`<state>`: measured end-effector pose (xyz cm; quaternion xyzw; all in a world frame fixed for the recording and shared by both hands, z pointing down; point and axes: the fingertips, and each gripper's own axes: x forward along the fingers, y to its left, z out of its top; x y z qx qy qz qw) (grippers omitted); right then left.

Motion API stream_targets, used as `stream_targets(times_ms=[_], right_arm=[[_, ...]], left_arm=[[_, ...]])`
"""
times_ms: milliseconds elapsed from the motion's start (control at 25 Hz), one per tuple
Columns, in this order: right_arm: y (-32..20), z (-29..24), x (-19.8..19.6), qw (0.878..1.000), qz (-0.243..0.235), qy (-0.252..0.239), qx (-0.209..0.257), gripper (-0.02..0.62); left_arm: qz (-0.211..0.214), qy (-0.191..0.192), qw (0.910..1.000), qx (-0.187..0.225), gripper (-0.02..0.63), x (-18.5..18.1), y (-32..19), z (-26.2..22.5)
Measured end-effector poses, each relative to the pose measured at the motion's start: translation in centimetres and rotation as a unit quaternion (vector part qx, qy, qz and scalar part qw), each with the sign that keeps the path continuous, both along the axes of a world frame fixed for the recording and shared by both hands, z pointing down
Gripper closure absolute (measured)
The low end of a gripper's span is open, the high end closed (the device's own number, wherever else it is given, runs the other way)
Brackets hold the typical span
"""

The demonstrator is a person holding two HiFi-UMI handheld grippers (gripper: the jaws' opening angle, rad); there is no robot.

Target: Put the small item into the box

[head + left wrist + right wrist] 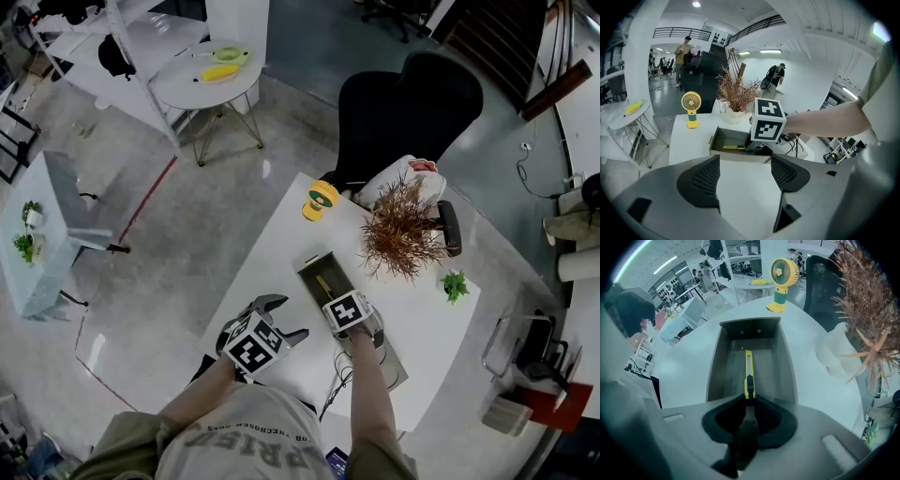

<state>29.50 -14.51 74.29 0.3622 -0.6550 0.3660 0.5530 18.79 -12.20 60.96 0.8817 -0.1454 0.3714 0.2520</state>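
Inside the box, the right claw grips the yellow knife, not yet released; the left claw stands open, empty.

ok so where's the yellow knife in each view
Head view: yellow knife near centre, inside the grey box.
Left gripper view: knife just left of centre, lying along the box floor.
Right gripper view: knife at centre, running from the right claw, which is shut on its near end, up into the box.
Shared landmark: the yellow fan, near the box in all three.
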Motion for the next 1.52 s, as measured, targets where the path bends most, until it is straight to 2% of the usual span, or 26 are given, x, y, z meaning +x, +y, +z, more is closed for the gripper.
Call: stream_targets(times_ms=[120, 240, 280, 360, 520, 640, 720, 1000, 1160, 1320, 1400, 1520], right_arm=[[-0.4, 0.4, -1.2, 1.000, -0.005, -0.023, 0.003, 0.535], [0.3, 0.0, 0.6, 0.999, -0.003, 0.027, -0.020, 0.535], [0.4, 0.1, 0.7, 0.999, -0.004, 0.029, -0.024, 0.535], [0.2, 0.6, -0.1, 1.000, -0.004, 0.004, -0.019, 0.535], [0.1, 0.6, -0.2, 1.000, -0.001, -0.003, -0.022, 0.535], [0.4, -0.2, 2.0, 0.998, -0.001, 0.054, -0.035, 0.535], [0.5, -0.4, 2.4, 0.997, -0.001, 0.063, -0.037, 0.534], [0.5, -0.2, 1.7, 0.998, -0.003, 0.042, -0.036, 0.534], [0.6, -0.6, 2.3, 0.998, -0.004, 0.056, -0.041, 0.531], [0.4, -0.2, 1.6, 0.999, -0.005, 0.036, -0.031, 0.523], [0.5, -0.6, 2.0, 0.999, 0.000, 0.044, -0.030, 0.522], [0.4, -0.5, 1.1, 1.000, 0.010, 0.010, -0.017, 0.522]], left_arm=[[-0.001, -0.002, 1.0000, -0.002, 0.281, -0.2, 0.0, 0.1], [-0.003, -0.003, 1.0000, -0.004, 0.281, -0.4, -0.1, 0.2], [-0.003, -0.003, 1.0000, -0.005, 0.281, -0.4, -0.1, 0.3], [-0.004, -0.003, 1.0000, -0.005, 0.281, -0.5, -0.1, 0.4], [-0.006, -0.005, 0.9999, -0.007, 0.281, -0.7, -0.1, 0.6], [-0.005, -0.005, 0.9999, -0.007, 0.281, -0.7, -0.1, 0.7], [-0.005, -0.007, 0.9999, -0.007, 0.281, -0.7, -0.1, 0.7], [-0.005, -0.012, 0.9999, -0.008, 0.281, -1.1, -0.3, 0.6], [-0.004, -0.014, 0.9999, -0.008, 0.281, -1.1, -0.5, 0.7], [-0.003, -0.015, 0.9999, -0.008, 0.281, -1.0, -0.6, 0.8], [-0.001, -0.015, 0.9999, -0.008, 0.281, -1.0, -0.6, 0.8], [0.003, -0.016, 0.9998, -0.007, 0.281, -1.0, -0.7, 0.8]])
